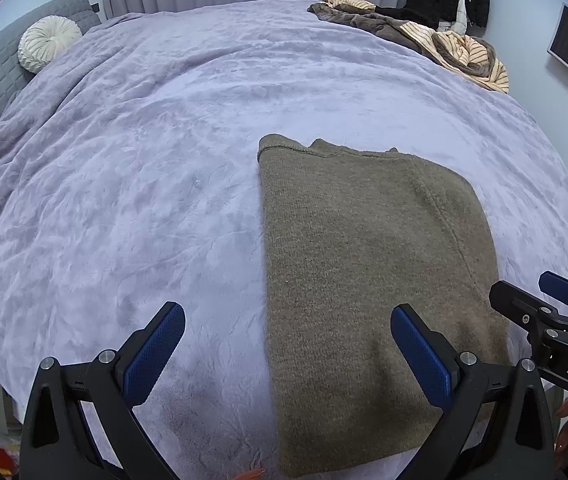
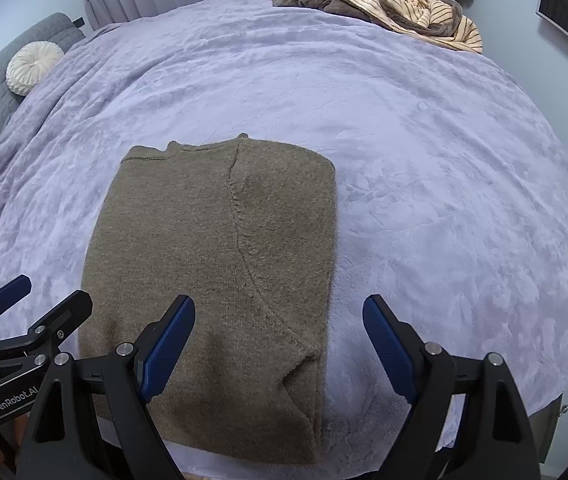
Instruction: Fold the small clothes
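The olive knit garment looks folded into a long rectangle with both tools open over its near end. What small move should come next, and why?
Probably lower both open tools onto the near hem of the olive-brown knit sweater and pinch it. The left tool straddles its left edge, the right tool its right edge, neither gripping, and the sweater lies flat on the lavender plush blanket, long enough for one more fold towards the collar.

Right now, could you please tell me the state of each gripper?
Left gripper: open, holding nothing, above the folded brown sweater.
Right gripper: open, holding nothing, above the same sweater.
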